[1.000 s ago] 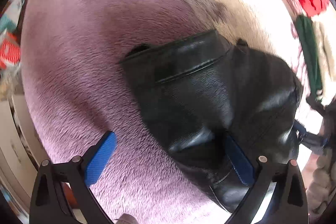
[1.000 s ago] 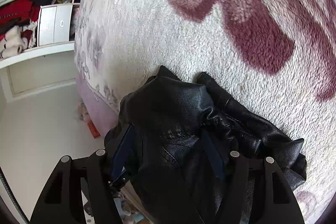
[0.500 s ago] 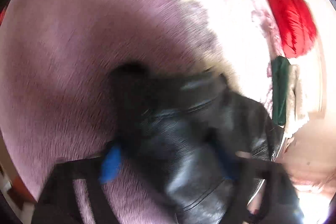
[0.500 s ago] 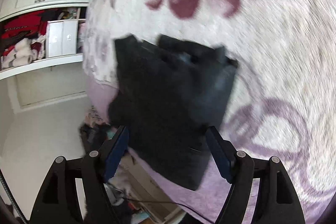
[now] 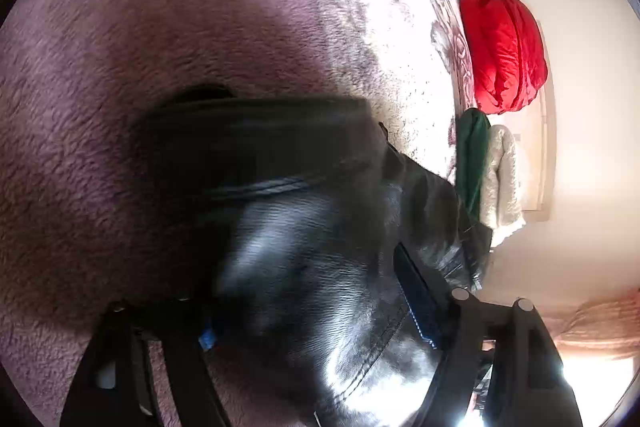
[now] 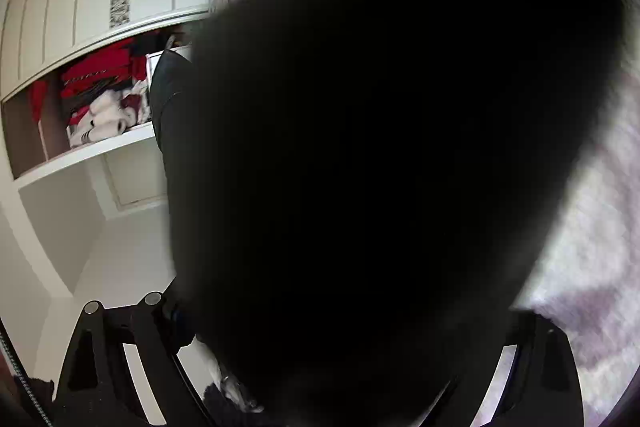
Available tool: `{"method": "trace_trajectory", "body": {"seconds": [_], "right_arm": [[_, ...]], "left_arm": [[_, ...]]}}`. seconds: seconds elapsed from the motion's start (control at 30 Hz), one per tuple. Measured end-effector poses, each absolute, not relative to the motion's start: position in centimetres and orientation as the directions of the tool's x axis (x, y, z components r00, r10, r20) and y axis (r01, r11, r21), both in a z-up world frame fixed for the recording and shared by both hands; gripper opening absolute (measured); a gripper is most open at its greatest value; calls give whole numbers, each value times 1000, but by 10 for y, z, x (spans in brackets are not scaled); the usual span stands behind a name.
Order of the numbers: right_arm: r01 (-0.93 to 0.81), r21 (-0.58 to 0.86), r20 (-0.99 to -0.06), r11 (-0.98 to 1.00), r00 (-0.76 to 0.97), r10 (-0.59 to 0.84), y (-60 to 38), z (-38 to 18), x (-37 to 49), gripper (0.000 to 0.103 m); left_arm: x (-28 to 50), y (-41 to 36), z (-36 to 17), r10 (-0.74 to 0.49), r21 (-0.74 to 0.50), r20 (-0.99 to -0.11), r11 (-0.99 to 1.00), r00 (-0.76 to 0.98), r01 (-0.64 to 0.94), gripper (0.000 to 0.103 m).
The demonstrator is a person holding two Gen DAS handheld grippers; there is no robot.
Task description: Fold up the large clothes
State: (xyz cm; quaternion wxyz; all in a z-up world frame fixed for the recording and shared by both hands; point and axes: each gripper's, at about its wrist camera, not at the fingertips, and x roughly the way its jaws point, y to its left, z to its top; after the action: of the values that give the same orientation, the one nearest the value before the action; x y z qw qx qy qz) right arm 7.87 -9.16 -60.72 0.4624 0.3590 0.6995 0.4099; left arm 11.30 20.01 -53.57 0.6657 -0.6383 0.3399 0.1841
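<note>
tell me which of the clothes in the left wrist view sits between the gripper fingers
The black leather jacket, glossy and lying on the purple blanket. The red, green and white garments lie apart at the bed's far edge.
</note>
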Motion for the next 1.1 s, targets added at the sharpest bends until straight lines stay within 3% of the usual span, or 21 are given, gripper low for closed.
{"method": "trace_trajectory", "body": {"seconds": [0.07, 0.13, 0.17, 0.3, 0.63, 0.9, 1.1], "right_arm": [[153, 911, -328, 383, -292, 899, -96, -606, 78, 73], [170, 913, -317, 371, -278, 907, -101, -601, 77, 59], [178, 914, -312, 365, -267, 912, -103, -596, 75, 58], [165, 923, -302, 347, -250, 920, -105, -574, 75, 53], [120, 946, -263, 300, -256, 930, -113, -501, 105, 51], [60, 964, -242, 260, -216, 946, -131, -404, 172, 51], [-14, 966, -258, 259, -158, 953, -125, -322, 261, 51]], "left_arm": [[120, 197, -525, -141, -717, -697, 139, 704, -683, 71], [121, 196, -515, -107, -710, -703, 167, 703, -684, 60], [122, 195, -511, -96, -704, -708, 184, 700, -686, 44], [122, 200, -496, -84, -708, -702, 192, 707, -680, 30], [133, 206, -424, -79, -736, -666, 235, 742, -635, 26], [206, 214, -359, -112, -789, -593, 280, 797, -547, 26], [316, 238, -311, -172, -837, -513, 321, 841, -444, 26]]}}
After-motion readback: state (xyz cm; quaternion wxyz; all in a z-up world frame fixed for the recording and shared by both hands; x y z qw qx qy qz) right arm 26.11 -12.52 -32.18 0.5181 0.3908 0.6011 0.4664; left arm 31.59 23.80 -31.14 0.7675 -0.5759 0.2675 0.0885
